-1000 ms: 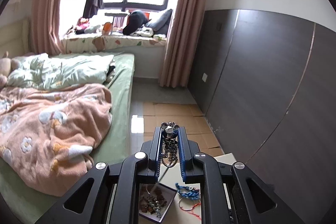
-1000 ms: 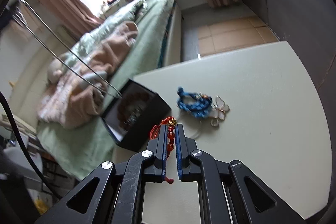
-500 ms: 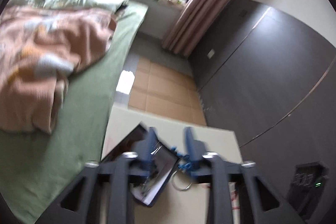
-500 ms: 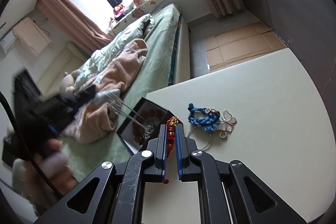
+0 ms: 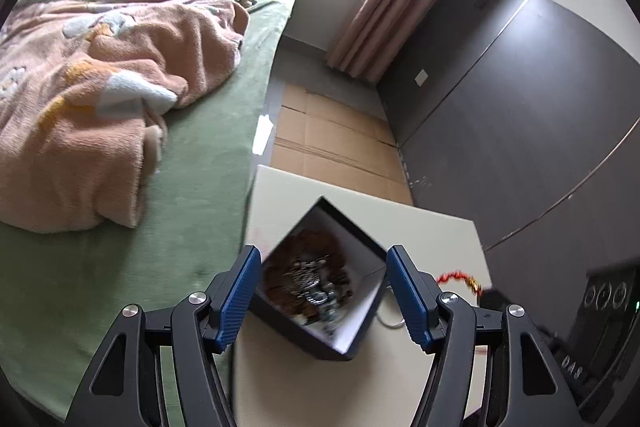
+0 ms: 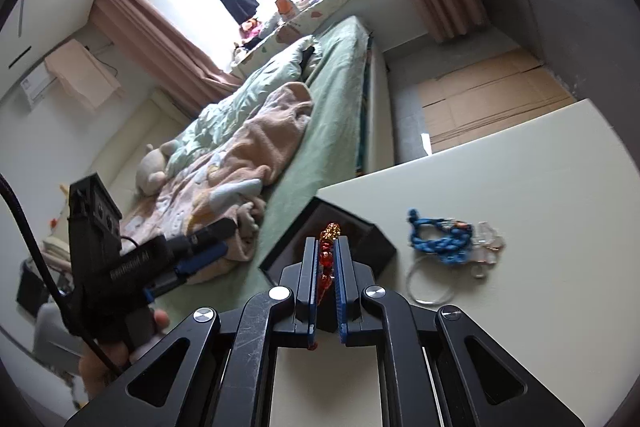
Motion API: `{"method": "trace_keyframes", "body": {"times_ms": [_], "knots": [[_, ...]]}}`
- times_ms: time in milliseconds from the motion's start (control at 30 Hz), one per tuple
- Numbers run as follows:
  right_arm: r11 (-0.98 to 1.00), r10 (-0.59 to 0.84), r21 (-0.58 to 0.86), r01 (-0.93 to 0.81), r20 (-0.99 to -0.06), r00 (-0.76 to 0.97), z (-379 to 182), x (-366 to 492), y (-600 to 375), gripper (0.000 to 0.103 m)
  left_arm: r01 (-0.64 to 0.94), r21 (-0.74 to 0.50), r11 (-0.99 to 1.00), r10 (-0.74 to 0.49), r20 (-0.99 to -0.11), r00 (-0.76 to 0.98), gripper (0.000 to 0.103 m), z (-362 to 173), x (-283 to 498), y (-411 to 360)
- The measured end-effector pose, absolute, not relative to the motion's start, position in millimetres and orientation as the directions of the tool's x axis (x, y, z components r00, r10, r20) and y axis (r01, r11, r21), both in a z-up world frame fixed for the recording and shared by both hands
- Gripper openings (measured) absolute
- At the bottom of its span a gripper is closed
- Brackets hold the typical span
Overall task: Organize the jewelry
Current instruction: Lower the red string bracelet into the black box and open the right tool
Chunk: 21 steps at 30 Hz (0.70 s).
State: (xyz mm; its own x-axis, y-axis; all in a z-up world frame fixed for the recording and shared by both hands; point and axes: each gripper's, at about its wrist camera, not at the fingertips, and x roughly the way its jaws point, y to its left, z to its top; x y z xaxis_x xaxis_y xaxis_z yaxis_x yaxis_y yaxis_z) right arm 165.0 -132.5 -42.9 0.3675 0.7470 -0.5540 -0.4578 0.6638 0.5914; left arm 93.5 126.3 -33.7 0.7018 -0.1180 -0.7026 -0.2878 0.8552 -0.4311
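Note:
An open black jewelry box sits on the white table, with brown beads and a silver chain lying inside. My left gripper hovers just above the box, its jaws opening and nothing between them. In the right wrist view my right gripper is shut on a red bead bracelet, just in front of the box. That bracelet also shows at the right of the left wrist view. A blue braided bracelet lies to the right of the box.
Beside the blue bracelet lie a clear butterfly pendant and a thin wire hoop. A hand holds the left gripper left of the box. A green bed with a pink blanket borders the table's left edge; a dark wall panel is on the right.
My left gripper came down over the box, opened and let go of the silver chain, which now lies inside. My right gripper kept the red bracelet and edged toward the box.

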Motion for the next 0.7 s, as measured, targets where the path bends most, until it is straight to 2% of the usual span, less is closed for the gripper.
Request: {"method": "trace_keyframes", "body": {"times_ms": [67, 133, 200, 267, 367, 400, 433, 467, 700], "knots": [[0.659, 0.751, 0.593, -0.463, -0.551, 0.362, -43.9, 166.3, -122.5, 0.009, -0.289, -0.414, 0.863, -0.102, -0.703, 0.704, 0.067, -32.6, 88.2, 130.6], [0.650, 0.759, 0.601, -0.465, -0.543, 0.359, -45.7, 168.9, -111.5, 0.009, -0.302, -0.397, 0.867, -0.079, -0.706, 0.704, 0.072, -32.7, 86.8, 134.5], [0.637, 0.770, 0.617, -0.461, -0.535, 0.347, -48.9, 171.1, -104.6, 0.009, -0.314, -0.401, 0.861, -0.069, -0.703, 0.708, 0.081, -33.3, 84.9, 140.0], [0.616, 0.787, 0.646, -0.451, -0.519, 0.333, -53.7, 173.6, -96.0, 0.009, -0.317, -0.413, 0.854, -0.073, -0.696, 0.714, 0.083, -32.4, 83.8, 144.1], [0.586, 0.810, 0.673, -0.452, -0.489, 0.324, -57.5, 175.7, -85.3, 0.012, -0.310, -0.427, 0.849, -0.079, -0.684, 0.726, 0.090, -28.8, 82.8, 146.8], [0.584, 0.811, 0.665, -0.466, -0.499, 0.305, -59.0, 176.9, -78.6, 0.034, -0.311, -0.427, 0.849, -0.076, -0.681, 0.728, 0.093, -27.9, 82.9, 147.1], [0.606, 0.792, 0.645, -0.466, -0.542, 0.281, -62.2, 179.2, -71.2, 0.068, -0.312, -0.429, 0.848, -0.075, -0.679, 0.730, 0.094, -27.1, 83.5, 146.7], [0.630, 0.773, 0.631, -0.452, -0.570, 0.280, -64.4, 179.2, -69.0, 0.076, -0.313, -0.431, 0.846, -0.075, -0.678, 0.731, 0.095, -26.8, 83.8, 146.6], [0.690, 0.723, 0.604, -0.399, -0.606, 0.332, -64.4, 182.5, -104.8, 0.077, -0.297, -0.438, 0.848, -0.098, -0.682, 0.725, 0.096, -27.0, 89.4, 135.8]]}}
